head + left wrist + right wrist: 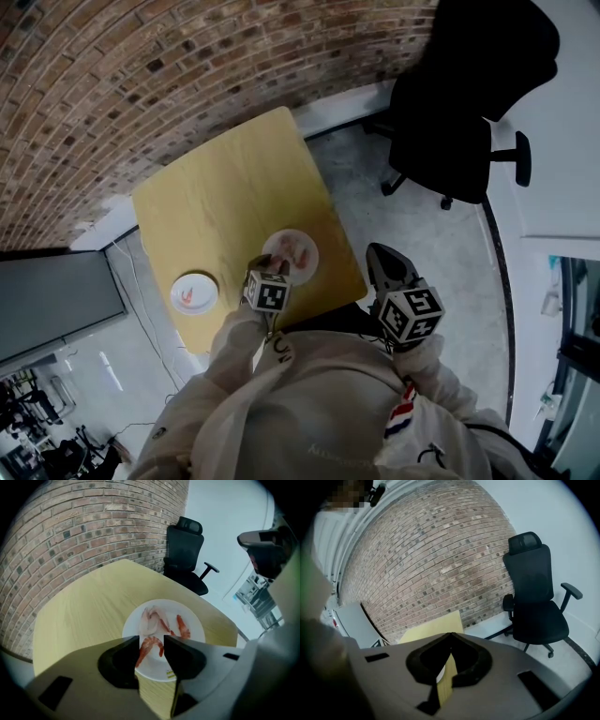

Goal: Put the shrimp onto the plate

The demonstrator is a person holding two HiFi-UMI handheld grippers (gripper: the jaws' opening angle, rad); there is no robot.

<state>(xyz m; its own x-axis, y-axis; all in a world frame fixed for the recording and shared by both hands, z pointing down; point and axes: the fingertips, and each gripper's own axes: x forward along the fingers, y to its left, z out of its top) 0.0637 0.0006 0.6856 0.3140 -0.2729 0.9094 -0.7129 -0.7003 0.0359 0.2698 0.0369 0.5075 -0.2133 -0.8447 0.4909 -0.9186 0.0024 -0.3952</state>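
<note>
Presently left gripper [151,638] hovers, jaws wide, gripping nothing, over a curled shrimp [144,651] on the near plate [196,629]. Right gripper [450,633] pinched closed, empty. Risk: neighbouring shrimp [183,626] lie close; an off-centre close might snag them.

**Right gripper closed, facing the brick wall**

You are holding the right gripper [450,635] with its dark jaws meeting at the tips and nothing pinched between them. Past them the pale yellow wooden table [433,629] is showing, and a sliver of something white [439,671] is peeking through the gap below the tips. A black high-backed office chair [536,606] is standing at the right, before the red-brown brick wall [426,555].
</note>
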